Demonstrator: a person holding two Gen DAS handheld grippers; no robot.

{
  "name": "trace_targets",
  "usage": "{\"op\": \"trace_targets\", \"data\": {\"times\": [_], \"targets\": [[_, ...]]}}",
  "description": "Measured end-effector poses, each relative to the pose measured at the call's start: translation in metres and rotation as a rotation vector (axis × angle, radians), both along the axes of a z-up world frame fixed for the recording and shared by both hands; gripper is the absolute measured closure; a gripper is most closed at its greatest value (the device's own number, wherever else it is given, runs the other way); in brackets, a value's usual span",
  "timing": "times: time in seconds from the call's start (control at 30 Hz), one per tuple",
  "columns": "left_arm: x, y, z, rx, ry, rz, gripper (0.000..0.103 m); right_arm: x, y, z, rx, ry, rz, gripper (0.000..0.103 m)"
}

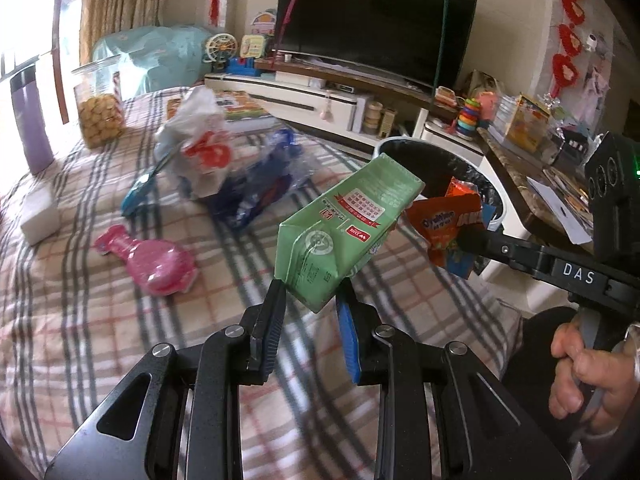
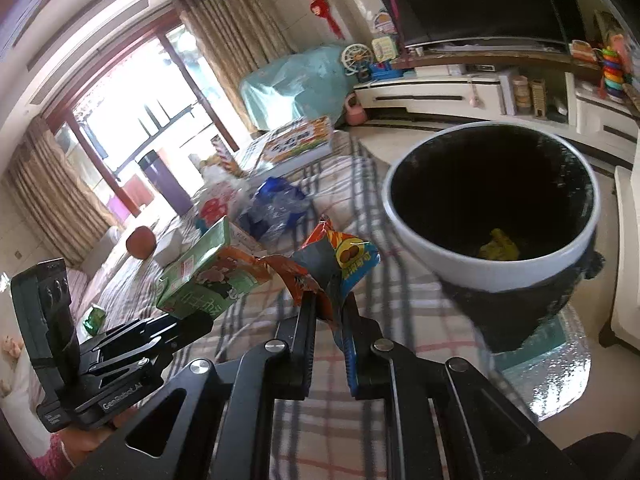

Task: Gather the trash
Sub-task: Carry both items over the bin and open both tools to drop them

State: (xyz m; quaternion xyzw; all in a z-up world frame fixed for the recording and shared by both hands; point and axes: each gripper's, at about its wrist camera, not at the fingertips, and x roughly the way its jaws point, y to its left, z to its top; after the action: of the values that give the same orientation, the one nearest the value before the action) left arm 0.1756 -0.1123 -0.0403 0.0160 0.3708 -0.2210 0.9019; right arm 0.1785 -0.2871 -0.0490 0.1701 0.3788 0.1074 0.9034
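Checked cloth in red, grey and cream covers the worktop [image 1: 120,320], soft and slightly rumpled, with a dark television [image 1: 372,20] on a pale low cabinet behind it. On my left tool [image 1: 310,304], the two fingers are clamped on the lower corner of a green carton [image 1: 344,232]. It is a boxy, glossy cardboard pack with a folded gable end, a red printed label and small text, and I see it tilted up and away from the cloth. On my right tool [image 2: 330,312], the fingers are pinched together on a crinkled foil snack wrapper [image 2: 336,264], orange and blue with a shiny, creased surface. It sticks up from the pads, just beside the carton, and both are held above the cloth near the trash bin [image 2: 492,276].

That bin is round, with a smooth white rim and a black plastic liner. Something yellow and crumpled [image 2: 498,246] lies at its bottom. Well apart from my tools, on the cloth, lie a heap of crumpled plastic bags [image 1: 224,160] in white, red and blue, a pink plastic toy [image 1: 152,256], a white block [image 1: 40,212], a clear jar of round biscuits [image 1: 100,108] and a purple flask [image 1: 32,120].
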Motion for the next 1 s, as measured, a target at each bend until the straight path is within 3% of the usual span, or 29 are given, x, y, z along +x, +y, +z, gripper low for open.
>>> {"op": "trace_targets", "data": {"times": [1.0], "targets": [[0.034, -0.100, 0.014, 0.038, -0.029, -0.137, 0.078, 0.010, -0.087, 0.018, 0.011, -0.038, -0.159, 0.091]]}}
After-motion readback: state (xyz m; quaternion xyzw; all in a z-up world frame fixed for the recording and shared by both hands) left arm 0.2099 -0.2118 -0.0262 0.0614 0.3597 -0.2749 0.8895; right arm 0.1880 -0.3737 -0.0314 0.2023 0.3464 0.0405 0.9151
